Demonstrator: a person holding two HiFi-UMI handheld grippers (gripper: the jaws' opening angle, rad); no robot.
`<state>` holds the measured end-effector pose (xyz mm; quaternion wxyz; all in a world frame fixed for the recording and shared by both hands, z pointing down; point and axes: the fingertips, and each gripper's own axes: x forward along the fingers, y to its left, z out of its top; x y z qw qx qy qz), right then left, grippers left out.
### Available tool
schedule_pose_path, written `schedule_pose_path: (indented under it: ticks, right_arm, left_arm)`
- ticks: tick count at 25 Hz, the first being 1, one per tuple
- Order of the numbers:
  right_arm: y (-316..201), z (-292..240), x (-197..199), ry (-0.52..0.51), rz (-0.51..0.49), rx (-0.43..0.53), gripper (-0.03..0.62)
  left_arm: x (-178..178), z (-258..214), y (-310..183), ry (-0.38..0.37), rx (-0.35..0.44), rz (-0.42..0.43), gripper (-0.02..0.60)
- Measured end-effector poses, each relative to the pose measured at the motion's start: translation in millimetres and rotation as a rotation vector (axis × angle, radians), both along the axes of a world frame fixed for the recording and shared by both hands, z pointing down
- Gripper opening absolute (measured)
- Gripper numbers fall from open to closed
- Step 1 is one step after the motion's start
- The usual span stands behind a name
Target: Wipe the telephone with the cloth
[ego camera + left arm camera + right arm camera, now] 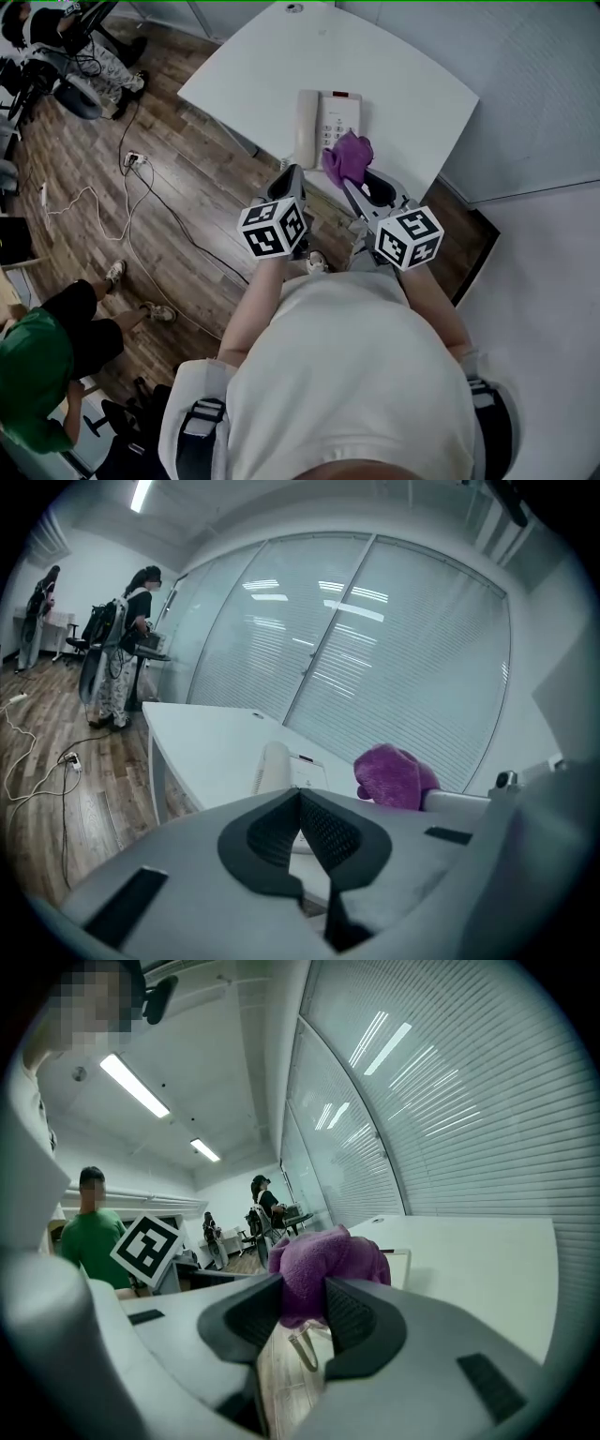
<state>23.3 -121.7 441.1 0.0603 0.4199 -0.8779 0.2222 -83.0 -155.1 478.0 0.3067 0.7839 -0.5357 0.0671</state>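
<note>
On the white worktop (403,84) sits the white telephone (326,127), handset along its left side, keypad to the right, close to the edge nearest the person. Right claw (305,1290) is clamped hard on the purple cloth (328,1258): a bunched wad, bulging up past the pads. From the head view that cloth hangs right at the telephone's near right corner; touching it or just above it, I cannot tell. Over to the left claw (301,799): pads pressed together, nothing between them, held out past the worktop's near edge and pointing toward the telephone's handset side. Both claws sit side by side in front of the person's chest. Down below, wooden floor (84,131) with a white cable (92,191) snaking across it, and a person in a green shirt (33,370) at the lower left. Behind the worktop, a glass wall with blinds (394,649)
</note>
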Motion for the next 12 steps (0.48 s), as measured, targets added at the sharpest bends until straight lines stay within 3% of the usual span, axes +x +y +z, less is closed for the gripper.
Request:
schedule_pose_path:
  ticks: [12]
  right_arm:
    - [33.1, -0.9, -28.2, 0.016, -0.029, 0.032, 0.141]
  left_arm:
    - [-10.0, -5.1, 51.6, -0.022, -0.013, 0.091, 0.02]
